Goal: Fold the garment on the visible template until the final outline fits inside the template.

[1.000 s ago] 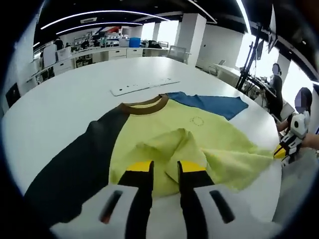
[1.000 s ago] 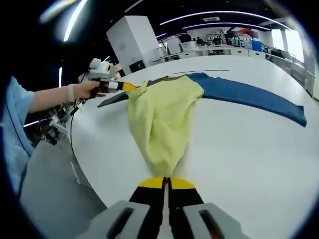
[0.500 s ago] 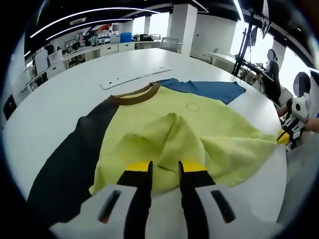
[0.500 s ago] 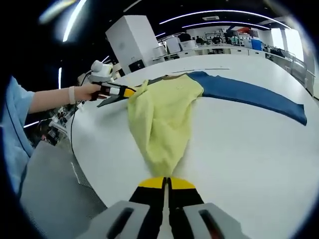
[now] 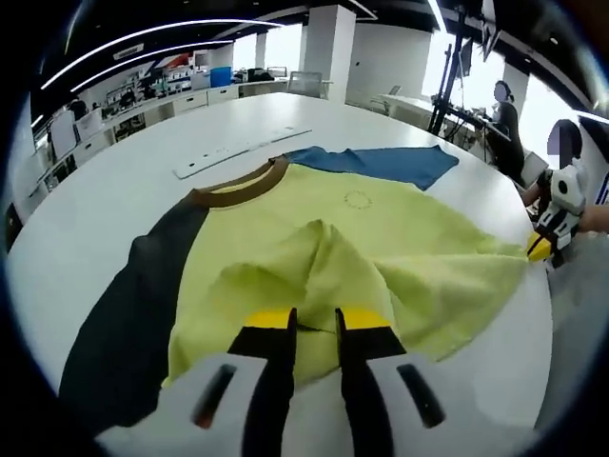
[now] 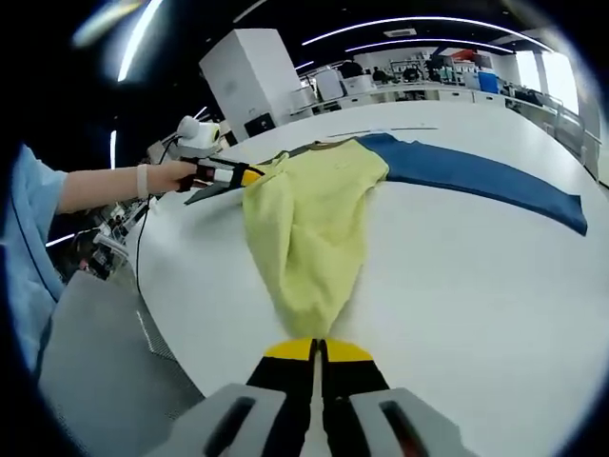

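While both grippers, the left gripper and right gripper, are clamped on the hem corners of the garment spread mid-frame on the white table, folding looks barely begun, with sleeves unfolded and no template discernible.

A large white round bench is taking up the foreground of both views; a long white strip is lying flat on it near its far side; behind it, white desks with office things are standing in a row; a white pillar is rising to the dark ceiling; curved light strips are glowing overhead; a person is standing by a dark stand at the bright windows.
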Motion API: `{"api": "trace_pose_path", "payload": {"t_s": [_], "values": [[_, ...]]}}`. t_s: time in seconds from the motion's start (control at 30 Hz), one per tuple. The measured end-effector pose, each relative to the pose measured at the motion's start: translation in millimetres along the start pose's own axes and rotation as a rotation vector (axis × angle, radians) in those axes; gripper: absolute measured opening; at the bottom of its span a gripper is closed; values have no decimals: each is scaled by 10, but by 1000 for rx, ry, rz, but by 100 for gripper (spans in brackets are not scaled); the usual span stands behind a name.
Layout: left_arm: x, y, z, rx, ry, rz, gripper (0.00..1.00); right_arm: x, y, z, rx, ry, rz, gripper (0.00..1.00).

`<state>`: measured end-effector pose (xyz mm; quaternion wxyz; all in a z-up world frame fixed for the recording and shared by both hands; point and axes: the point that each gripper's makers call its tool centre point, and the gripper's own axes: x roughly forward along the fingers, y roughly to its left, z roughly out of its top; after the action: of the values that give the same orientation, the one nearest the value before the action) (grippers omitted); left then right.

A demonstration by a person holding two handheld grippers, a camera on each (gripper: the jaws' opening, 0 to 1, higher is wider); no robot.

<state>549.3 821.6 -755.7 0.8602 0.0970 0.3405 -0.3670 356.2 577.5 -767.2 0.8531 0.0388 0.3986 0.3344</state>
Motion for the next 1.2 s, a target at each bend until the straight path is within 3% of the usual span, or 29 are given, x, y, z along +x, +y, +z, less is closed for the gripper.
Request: {"api": "trace_pose_path", "payload": {"t_s": [0.1, 0.27, 0.4, 0.53, 0.77, 1.03, 1.2], "values": [[-27, -10, -3, 4, 0, -3, 1, -1, 0, 1, 3, -2, -1, 0], [-96, 3, 16, -18, -11, 1, 1, 2, 10, -3, -2, 1, -2, 0], [-212, -19, 54, -90, -40, -5, 0, -10, 12, 18, -12, 0, -2, 0], [-455, -91, 17, -62, -50, -5, 0, -32, 1, 47, -6, -7, -7, 0], [-916, -107, -207, -113, -80, 29, 0, -63, 4, 83, -44, -6, -3, 0], [-1233, -146, -513, -227, -101, 61, 0, -115, -22, 156, -51, -14, -8, 0], [-1442, -309, -669, -309, -119, 43, 0, -166, -16, 220, -51, -28, -2, 0]]}}
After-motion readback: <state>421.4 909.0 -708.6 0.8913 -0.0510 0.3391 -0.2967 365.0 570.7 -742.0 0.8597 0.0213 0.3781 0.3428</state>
